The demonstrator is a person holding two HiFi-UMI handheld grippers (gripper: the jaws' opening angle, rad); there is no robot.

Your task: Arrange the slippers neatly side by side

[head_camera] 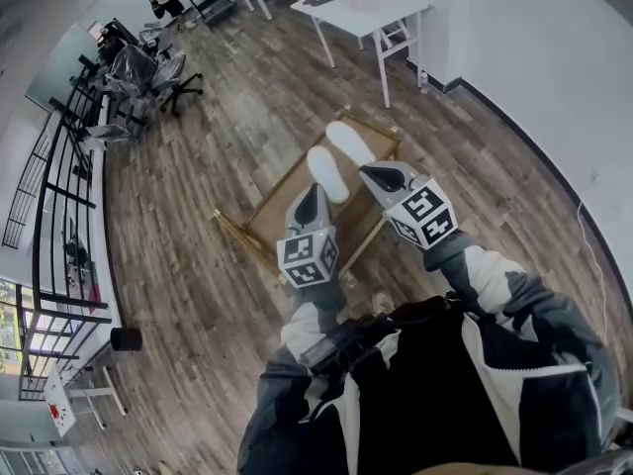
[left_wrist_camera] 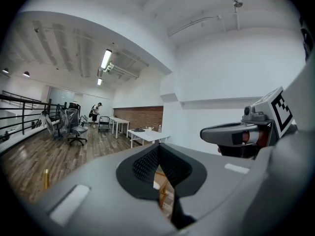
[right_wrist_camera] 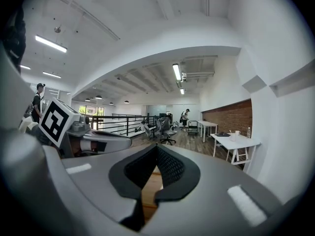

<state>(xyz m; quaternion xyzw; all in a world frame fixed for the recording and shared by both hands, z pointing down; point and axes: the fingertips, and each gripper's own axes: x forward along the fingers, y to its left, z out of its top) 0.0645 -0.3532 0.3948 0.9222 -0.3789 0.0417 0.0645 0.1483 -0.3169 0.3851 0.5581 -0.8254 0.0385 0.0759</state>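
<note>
Two slippers, head view: the near slipper (head_camera: 326,172) and the far slipper (head_camera: 350,142), both white, lie close together on the low table (head_camera: 269,204). I cannot tell whether they touch.
Left gripper, head view: my left gripper (head_camera: 315,194) points at the near slipper, and its tip overlaps that slipper's end. Contact is unclear.
Right gripper, head view: my right gripper (head_camera: 370,171) sits just beside the far slipper. The marker cubes hide both my hands.
Left gripper view: my fingers are clenched together on nothing. Their bulk hides the slippers, and only a sliver of gold table frame (left_wrist_camera: 161,193) shows below them.
Right gripper view: my fingers are pressed together and empty. A strip of wooden tabletop (right_wrist_camera: 149,188) peeks through underneath, with no slipper to be made out.
</note>
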